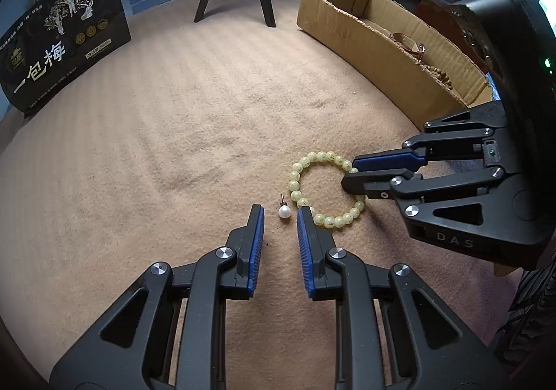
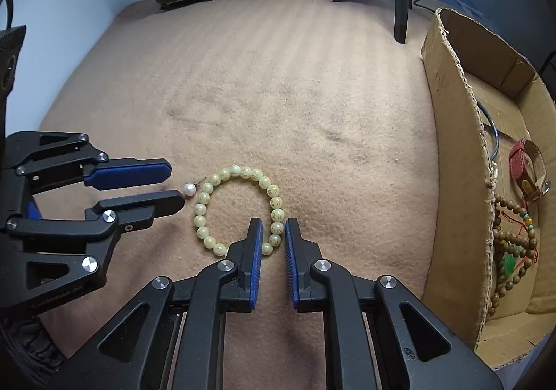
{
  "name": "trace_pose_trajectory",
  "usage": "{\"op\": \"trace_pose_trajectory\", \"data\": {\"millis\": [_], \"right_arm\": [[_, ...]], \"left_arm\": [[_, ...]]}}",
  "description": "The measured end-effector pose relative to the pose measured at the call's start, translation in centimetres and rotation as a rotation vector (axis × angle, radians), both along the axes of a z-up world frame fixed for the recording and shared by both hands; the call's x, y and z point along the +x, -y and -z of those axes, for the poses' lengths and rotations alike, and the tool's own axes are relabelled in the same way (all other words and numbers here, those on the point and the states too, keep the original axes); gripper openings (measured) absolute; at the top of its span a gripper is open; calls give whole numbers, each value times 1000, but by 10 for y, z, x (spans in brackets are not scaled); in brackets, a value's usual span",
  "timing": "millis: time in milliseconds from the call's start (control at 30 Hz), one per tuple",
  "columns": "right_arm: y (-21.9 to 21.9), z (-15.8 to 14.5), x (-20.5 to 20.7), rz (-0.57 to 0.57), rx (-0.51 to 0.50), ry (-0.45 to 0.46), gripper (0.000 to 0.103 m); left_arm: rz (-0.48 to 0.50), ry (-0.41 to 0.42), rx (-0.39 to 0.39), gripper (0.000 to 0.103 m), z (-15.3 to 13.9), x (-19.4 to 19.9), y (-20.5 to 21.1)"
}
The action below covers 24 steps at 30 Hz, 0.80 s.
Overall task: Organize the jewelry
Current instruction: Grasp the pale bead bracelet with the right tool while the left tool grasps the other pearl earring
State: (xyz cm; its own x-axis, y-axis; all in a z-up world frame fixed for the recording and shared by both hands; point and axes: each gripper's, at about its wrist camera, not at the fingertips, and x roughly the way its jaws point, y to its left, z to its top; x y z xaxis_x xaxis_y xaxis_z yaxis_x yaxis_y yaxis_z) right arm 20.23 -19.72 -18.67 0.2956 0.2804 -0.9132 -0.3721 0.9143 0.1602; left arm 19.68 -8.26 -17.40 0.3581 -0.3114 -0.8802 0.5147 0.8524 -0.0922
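On the tan blanket (image 2: pixel 278 94), left of the cardboard box (image 2: pixel 455 160) already holding wooden beads (image 2: pixel 514 244) and a watch (image 2: pixel 528 167), the right gripper (image 2: pixel 272 233) is pinching the pale bead bracelet (image 2: pixel 239 209), while the left gripper (image 1: pixel 279 216), narrowly parted, is straddling the ungripped pearl earring (image 1: pixel 284 211).

Both grippers, left gripper (image 1: pixel 280 213) and right gripper (image 2: pixel 273 225): black angular linkages, silver screws, ribbed blue pads, "DAS" lettering.
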Motion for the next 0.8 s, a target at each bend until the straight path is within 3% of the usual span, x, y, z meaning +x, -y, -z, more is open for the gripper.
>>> {"op": "trace_pose_trajectory", "data": {"millis": [333,800], "right_arm": [[7,-1,-6,-11,36,-18,12],[0,-1,-9,25,-67,7,8]], "left_arm": [[-5,-4,-7,19,-2,2,-1],[13,-12,6,19,6,5,9]]}}
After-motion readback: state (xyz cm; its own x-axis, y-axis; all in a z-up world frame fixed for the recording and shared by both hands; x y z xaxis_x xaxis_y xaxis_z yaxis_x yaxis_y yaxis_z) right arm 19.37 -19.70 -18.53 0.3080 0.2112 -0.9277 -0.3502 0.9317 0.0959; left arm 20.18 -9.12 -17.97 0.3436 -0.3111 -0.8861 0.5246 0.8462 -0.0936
